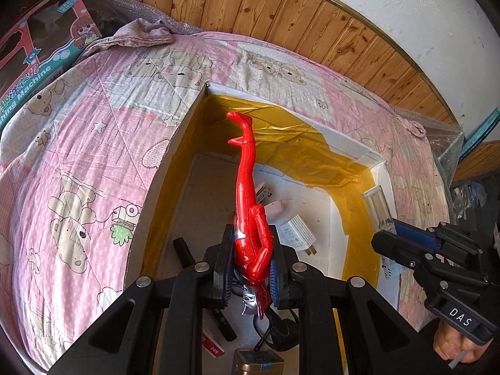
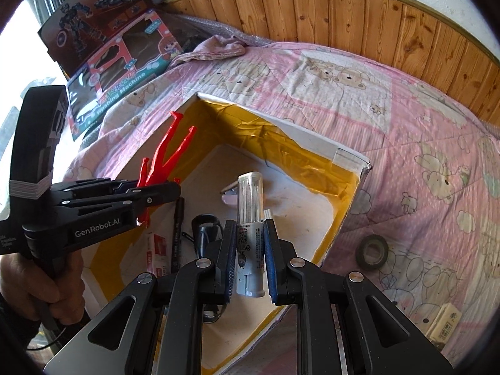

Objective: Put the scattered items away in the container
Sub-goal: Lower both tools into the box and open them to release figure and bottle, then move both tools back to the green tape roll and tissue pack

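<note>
A white cardboard box (image 1: 343, 147) (image 2: 312, 139) lined with yellow tape sits open on a pink bear-print quilt. My left gripper (image 1: 251, 250) (image 2: 156, 190) is shut on a red plastic figure (image 1: 250, 193) (image 2: 168, 153), held over the box with its legs pointing away. My right gripper (image 2: 249, 234) (image 1: 387, 240) is shut on a white spray bottle with a clear cap (image 2: 250, 200) (image 1: 379, 209), above the box's right side. Inside lie a white charger plug (image 1: 295, 232), a pink item (image 1: 276, 209), a black marker (image 2: 177, 234) and a red-and-white packet (image 2: 156, 250).
A roll of black tape (image 2: 373, 251) and a small carton (image 2: 443, 318) lie on the quilt (image 2: 406, 125) to the right of the box. Toy boxes (image 2: 125, 72) and a crumpled cloth (image 2: 215, 48) sit at the far left by the wooden wall panel (image 2: 343, 9).
</note>
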`<state>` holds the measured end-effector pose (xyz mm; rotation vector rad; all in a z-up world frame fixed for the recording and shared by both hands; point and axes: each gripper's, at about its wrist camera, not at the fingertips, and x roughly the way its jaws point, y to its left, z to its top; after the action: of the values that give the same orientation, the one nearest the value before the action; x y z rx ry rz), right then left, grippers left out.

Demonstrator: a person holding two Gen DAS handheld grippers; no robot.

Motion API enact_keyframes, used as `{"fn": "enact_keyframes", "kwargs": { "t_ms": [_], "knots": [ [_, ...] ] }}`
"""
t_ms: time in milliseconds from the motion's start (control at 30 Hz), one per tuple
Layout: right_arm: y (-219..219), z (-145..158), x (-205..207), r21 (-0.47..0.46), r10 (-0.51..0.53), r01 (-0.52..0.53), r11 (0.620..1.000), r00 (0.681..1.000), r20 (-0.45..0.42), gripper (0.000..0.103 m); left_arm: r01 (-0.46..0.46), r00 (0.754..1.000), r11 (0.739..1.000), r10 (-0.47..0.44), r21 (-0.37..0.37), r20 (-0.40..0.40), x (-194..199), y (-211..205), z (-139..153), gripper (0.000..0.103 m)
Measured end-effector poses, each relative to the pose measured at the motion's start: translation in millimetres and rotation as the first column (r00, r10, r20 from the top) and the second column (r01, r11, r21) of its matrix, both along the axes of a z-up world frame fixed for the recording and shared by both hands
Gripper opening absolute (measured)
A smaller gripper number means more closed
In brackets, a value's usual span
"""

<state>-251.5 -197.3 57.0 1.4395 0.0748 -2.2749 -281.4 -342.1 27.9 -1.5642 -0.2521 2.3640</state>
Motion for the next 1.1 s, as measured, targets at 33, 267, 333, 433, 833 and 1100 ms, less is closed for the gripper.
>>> {"fn": "enact_keyframes", "kwargs": {
  "t_ms": [33,267,333,433,833,1100],
  "knots": [
    [-2,-3,-2,0.011,0.012,-0.012,1.000,1.000,0.004,0.017,0.000,1.000,1.000,0.000,-0.002,0.002,-2,2,-1,0.019],
    [-13,-20,-16,0.104,0.081,-0.082,0.991,0.997,0.015,0.017,-0.046,0.996,0.999,0.045,0.010,0.079,-21,3,-25,0.019],
    [-14,-25,-20,0.122,0.084,-0.087,0.989,0.996,0.022,0.017,-0.067,0.994,0.998,0.066,0.008,0.093,-24,3,-31,0.019],
    [-13,-32,-28,0.139,0.086,-0.090,0.986,0.996,0.034,0.018,-0.090,0.990,0.996,0.090,-0.001,0.105,-30,3,-37,0.019],
    [-2,-20,-26,0.066,0.052,-0.051,0.997,0.999,-0.004,0.037,-0.090,0.992,0.995,0.092,-0.033,0.081,-24,12,-38,0.048],
    [47,37,38,-0.210,-0.019,-0.012,0.978,0.989,-0.143,0.037,-0.062,0.997,0.998,0.061,-0.005,-0.055,30,19,24,0.048]
  ]
}}
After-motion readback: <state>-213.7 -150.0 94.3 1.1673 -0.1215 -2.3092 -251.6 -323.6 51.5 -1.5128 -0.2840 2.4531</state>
